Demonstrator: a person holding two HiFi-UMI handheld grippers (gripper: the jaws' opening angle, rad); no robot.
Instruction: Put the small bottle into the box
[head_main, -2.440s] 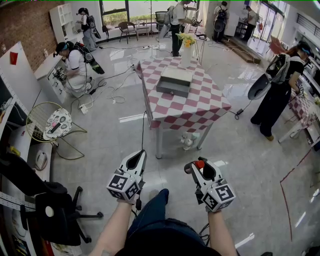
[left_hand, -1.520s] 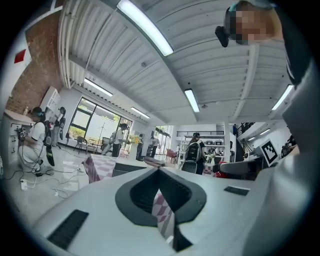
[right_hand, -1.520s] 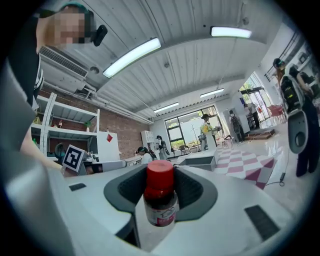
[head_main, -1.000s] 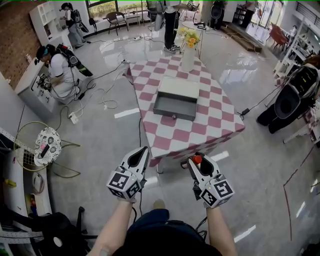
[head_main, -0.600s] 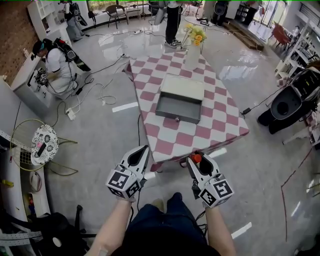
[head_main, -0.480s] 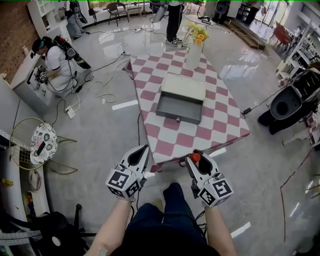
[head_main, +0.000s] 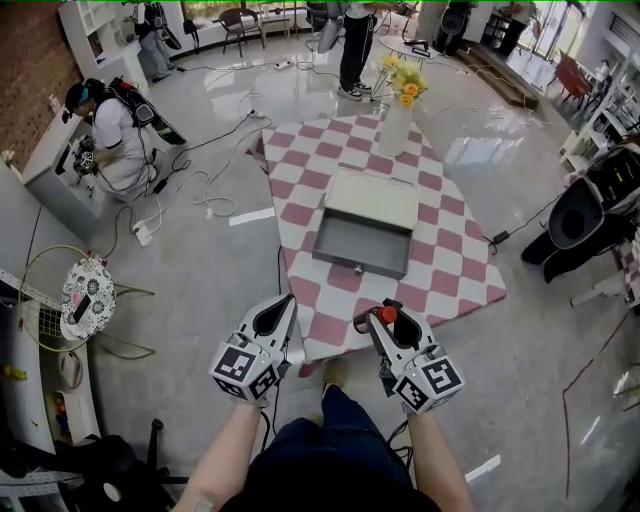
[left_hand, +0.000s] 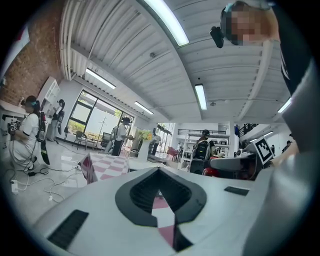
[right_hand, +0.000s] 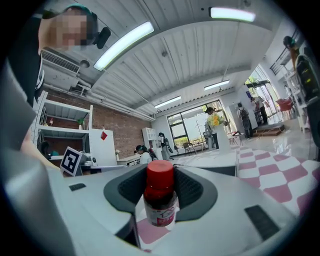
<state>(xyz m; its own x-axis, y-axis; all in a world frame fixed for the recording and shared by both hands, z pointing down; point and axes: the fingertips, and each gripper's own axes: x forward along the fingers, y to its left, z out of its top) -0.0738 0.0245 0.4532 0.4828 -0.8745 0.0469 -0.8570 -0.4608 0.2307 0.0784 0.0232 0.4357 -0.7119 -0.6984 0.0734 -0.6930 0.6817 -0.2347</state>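
A small bottle (head_main: 386, 315) with a red cap and white label stands upright between the jaws of my right gripper (head_main: 374, 320), which is shut on it. It fills the middle of the right gripper view, the bottle (right_hand: 160, 197) hiding the gripper's tips (right_hand: 161, 172). My left gripper (head_main: 284, 302) is shut and holds nothing; its jaws meet at the tip (left_hand: 159, 172). Both hover over the near edge of the pink-checked table (head_main: 450, 270). The grey box (head_main: 362, 243) lies open on the table, just beyond the grippers.
A white vase of yellow flowers (head_main: 397, 118) stands behind the box. A crouching person (head_main: 112, 130) and floor cables (head_main: 200, 180) are at the left, another person (head_main: 352, 45) beyond the table. A patterned stool (head_main: 88, 292) sits near left, dark gear (head_main: 590, 215) at the right.
The table and box have drawn nearer and swung right in the head view. Both grippers now reach over the table's near edge, and the bottle is still held in the right one.
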